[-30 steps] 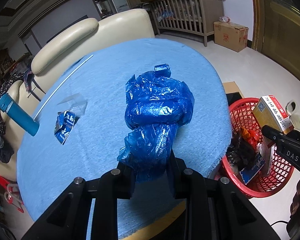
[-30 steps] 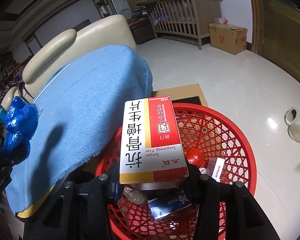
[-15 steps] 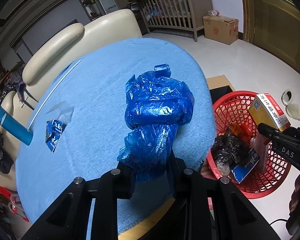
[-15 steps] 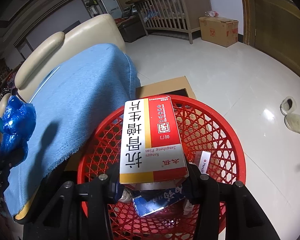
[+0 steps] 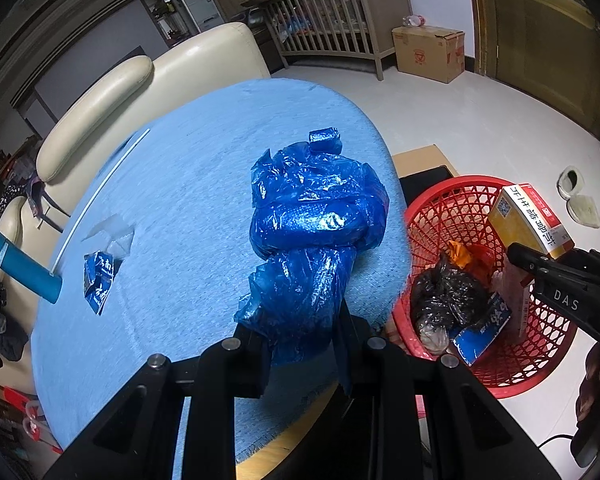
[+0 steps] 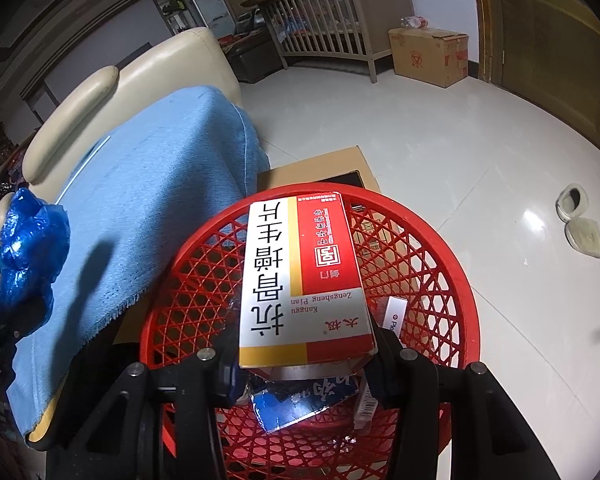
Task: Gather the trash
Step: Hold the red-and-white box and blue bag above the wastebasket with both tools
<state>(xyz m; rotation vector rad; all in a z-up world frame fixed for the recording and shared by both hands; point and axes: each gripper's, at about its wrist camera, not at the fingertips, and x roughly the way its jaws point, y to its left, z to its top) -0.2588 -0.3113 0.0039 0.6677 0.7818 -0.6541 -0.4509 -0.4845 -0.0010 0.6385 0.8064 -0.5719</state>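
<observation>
Near the surface's point(image 5: 172, 208) left edge lie a blue cylinder point(image 5: 20, 266), a thin white rod point(image 5: 100, 196) and a small blue wrapper point(image 5: 98, 282). The left hand-held gripper point(image 5: 300, 344) is clamped on a crumpled blue plastic bag point(image 5: 312, 232), held above the surface's near edge. On the floor just beside the surface's right edge stands the red basket point(image 6: 456, 276), holding what looks like a black bag point(image 5: 444, 292). Over it the right hand-held gripper point(image 6: 304, 364), part open, grips a medicine box point(image 6: 304, 276).

A home living room: cream leather sofa point(image 5: 148, 92) at upper left, wooden baby cot point(image 5: 340, 28) at top centre, cardboard box point(image 5: 430, 54) on the tiled floor point(image 6: 440, 148).
</observation>
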